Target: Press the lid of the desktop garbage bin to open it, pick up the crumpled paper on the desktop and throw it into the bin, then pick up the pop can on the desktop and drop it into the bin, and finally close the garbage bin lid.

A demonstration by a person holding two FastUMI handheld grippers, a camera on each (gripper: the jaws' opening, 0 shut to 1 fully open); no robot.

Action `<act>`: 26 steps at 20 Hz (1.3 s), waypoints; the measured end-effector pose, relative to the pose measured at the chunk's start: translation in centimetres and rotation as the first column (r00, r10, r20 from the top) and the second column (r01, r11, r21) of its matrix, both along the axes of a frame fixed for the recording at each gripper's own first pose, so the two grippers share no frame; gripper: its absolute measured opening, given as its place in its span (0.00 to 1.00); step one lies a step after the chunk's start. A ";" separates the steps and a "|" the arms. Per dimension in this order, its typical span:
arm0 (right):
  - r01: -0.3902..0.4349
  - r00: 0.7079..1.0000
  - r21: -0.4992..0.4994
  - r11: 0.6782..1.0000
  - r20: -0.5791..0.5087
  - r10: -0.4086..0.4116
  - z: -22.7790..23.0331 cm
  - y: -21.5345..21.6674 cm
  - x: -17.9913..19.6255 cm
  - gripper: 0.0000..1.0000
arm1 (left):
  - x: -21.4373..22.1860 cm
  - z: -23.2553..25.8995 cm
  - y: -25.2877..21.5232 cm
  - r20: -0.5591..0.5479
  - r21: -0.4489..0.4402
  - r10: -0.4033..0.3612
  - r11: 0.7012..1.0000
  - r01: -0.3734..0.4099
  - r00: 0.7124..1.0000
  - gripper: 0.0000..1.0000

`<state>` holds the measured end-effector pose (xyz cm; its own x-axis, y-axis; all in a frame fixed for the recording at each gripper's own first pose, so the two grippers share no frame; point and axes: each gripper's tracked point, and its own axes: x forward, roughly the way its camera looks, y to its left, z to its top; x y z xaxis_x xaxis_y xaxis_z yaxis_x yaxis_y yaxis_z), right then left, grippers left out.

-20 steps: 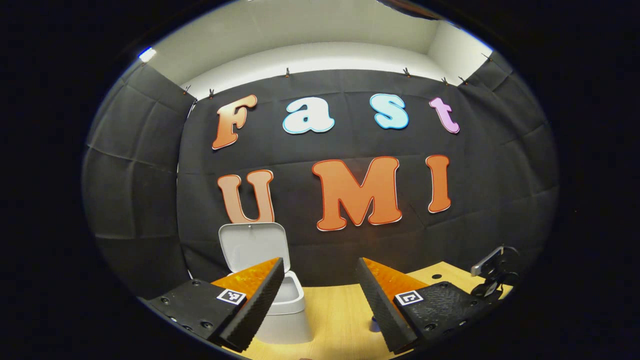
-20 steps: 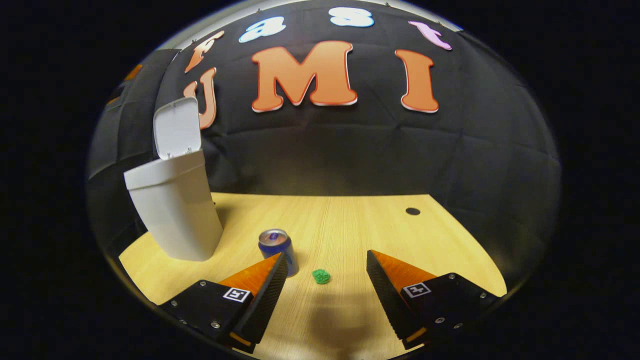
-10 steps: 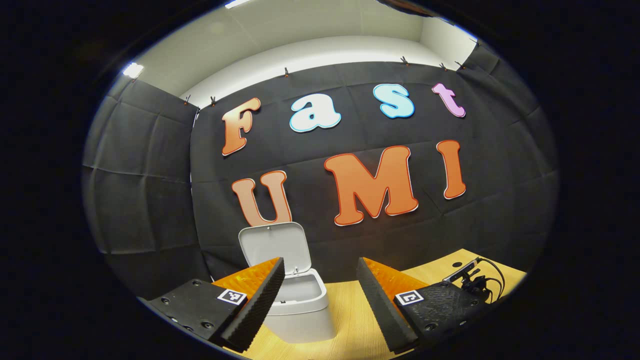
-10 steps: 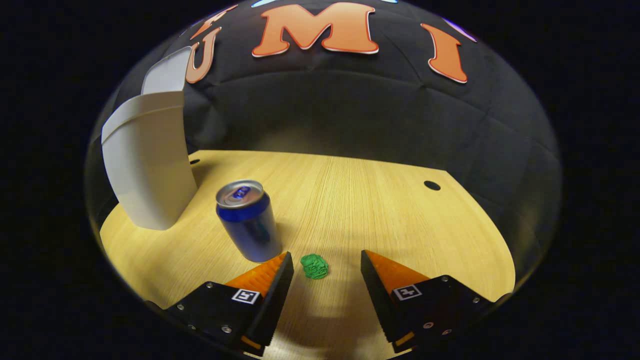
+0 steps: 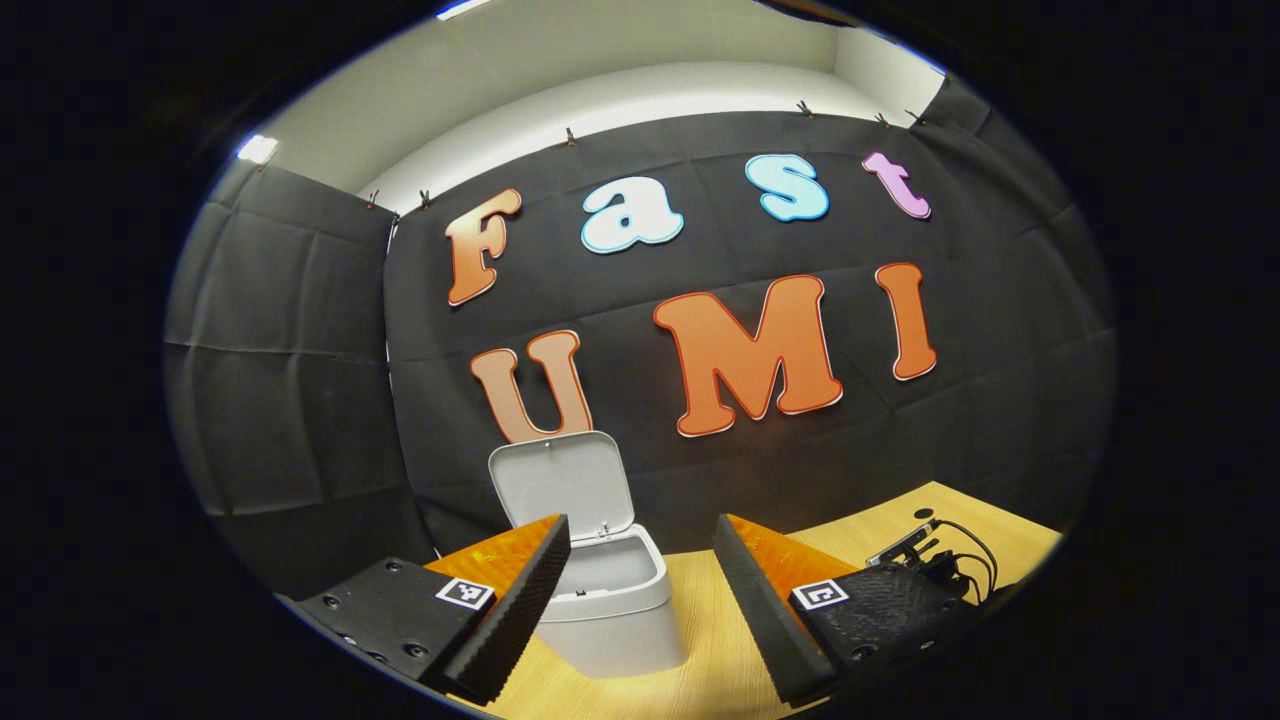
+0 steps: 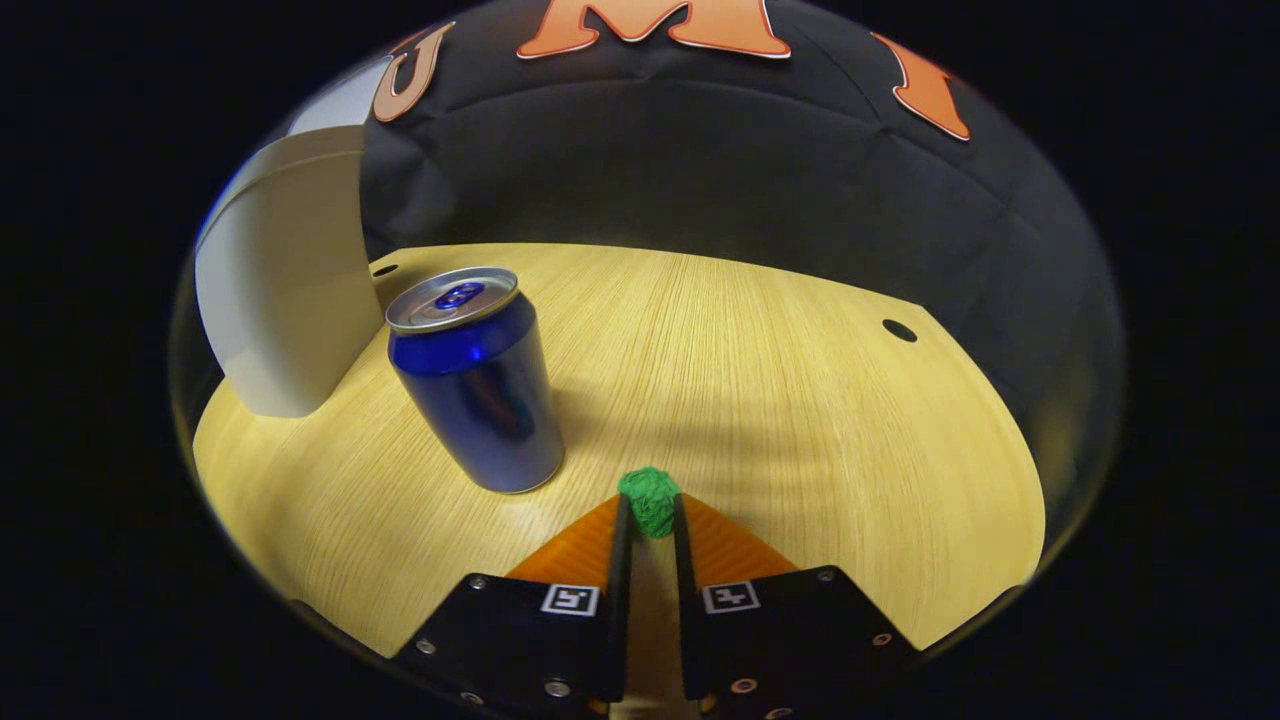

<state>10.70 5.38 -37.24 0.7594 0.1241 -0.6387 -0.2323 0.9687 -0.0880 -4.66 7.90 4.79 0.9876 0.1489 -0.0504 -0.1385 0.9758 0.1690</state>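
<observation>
Right tool (image 6: 648,512) pinched tight on small green paper ball (image 6: 649,500), both fingers pressing its sides. Ball low over wooden surface (image 6: 800,400), touching or not: cannot tell. Blue can (image 6: 475,385) upright just left of ball, not touching. White bin (image 6: 280,290) behind can, near wall. Left tool (image 5: 640,590) wide, holding nothing, above surface. Bin (image 5: 615,610) just ahead between its fingers, lid (image 5: 560,480) standing up.

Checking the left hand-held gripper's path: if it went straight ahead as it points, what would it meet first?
Probably the open garbage bin, which sits between the left hand-held gripper fingers' line; depth is unclear.
</observation>
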 end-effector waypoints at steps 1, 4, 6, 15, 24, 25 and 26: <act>-0.001 1.000 0.003 1.000 0.000 0.001 0.1 0.0 0.0 0.17 | 0.0 0.0 0.0 -0.002 -0.002 -0.002 1.000 0.002 1.000 0.94; 0.012 1.000 0.036 0.999 0.013 -0.012 1.4 -0.3 -0.1 0.11 | 0.0 -0.5 0.1 -0.008 -0.009 -0.009 1.000 0.009 1.000 0.92; 0.011 1.000 0.074 0.997 0.028 -0.013 2.9 0.1 -0.1 0.07 | 0.1 -0.7 0.1 -0.011 -0.019 -0.015 1.000 0.015 1.000 0.92; -0.135 0.954 0.141 0.981 0.287 0.090 18.7 4.0 0.3 0.04 | 0.7 -0.8 1.1 0.022 -0.081 -0.021 0.996 0.023 1.000 0.92; -0.387 0.864 0.198 0.900 0.419 0.279 30.8 15.6 -1.9 0.04 | -0.9 -1.0 5.9 0.054 -0.133 0.076 0.989 -0.068 0.996 0.93; -0.417 0.853 0.200 0.887 0.424 0.305 31.4 17.3 -2.1 0.04 | -1.2 -1.1 6.5 0.052 -0.135 0.089 0.987 -0.081 0.995 0.93; -0.440 0.844 0.197 0.876 0.425 0.328 31.9 19.0 -2.0 0.04 | -1.6 -1.2 7.2 0.049 -0.139 0.103 0.986 -0.095 0.993 0.94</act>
